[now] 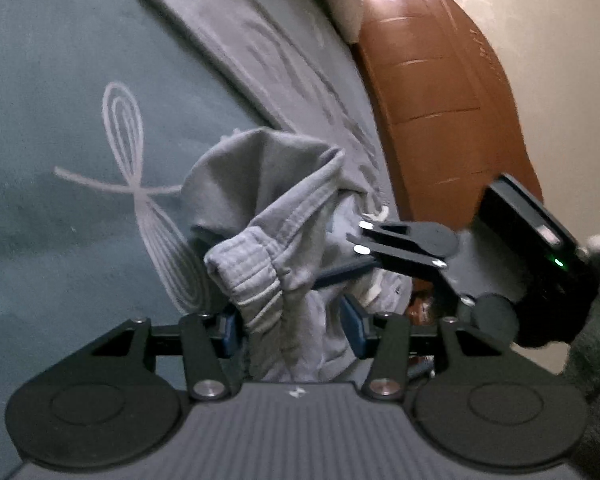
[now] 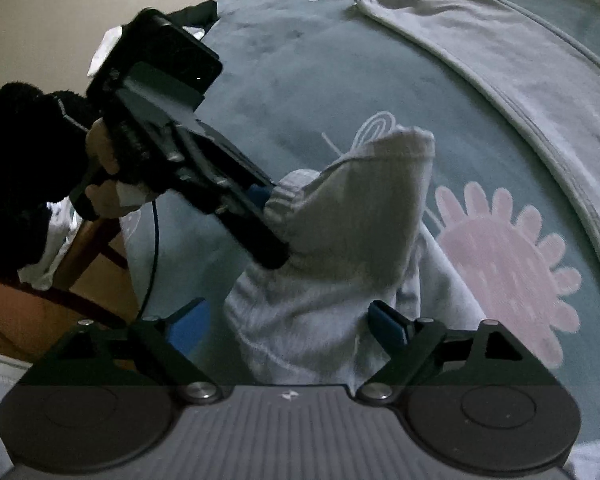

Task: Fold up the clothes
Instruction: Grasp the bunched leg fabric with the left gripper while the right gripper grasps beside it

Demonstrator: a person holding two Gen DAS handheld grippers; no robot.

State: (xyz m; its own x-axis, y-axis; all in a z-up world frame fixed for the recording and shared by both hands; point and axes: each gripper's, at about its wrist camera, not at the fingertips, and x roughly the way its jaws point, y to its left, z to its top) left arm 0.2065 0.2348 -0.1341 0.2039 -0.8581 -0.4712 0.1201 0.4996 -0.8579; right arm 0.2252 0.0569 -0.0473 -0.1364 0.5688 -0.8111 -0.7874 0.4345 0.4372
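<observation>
Grey sweatpants (image 1: 268, 184) with a ribbed elastic band (image 1: 246, 268) are bunched up and raised off a teal bedspread (image 1: 60, 160). My left gripper (image 1: 291, 332) is shut on the gathered band, its blue pads (image 1: 229, 330) pressing the cloth from both sides. Seen from the right wrist, the left gripper (image 2: 274, 224) bites the band's edge and the sweatpants (image 2: 364, 216) rise in a peak behind it. My right gripper (image 2: 290, 326) stands open, its pads (image 2: 388, 324) wide apart around the lower cloth. From the left wrist, the right gripper (image 1: 328, 276) reaches in from the right, tips hidden in folds.
A pale grey stretch of cloth (image 2: 500, 60) with a gathered cuff lies flat across the bedspread (image 2: 300, 60) at the far right; I cannot tell if it belongs to the same sweatpants. A pink flower print (image 2: 500, 256) is nearby. A brown wooden frame (image 1: 440, 100) borders the bed. A hand (image 2: 104, 152) holds the left gripper.
</observation>
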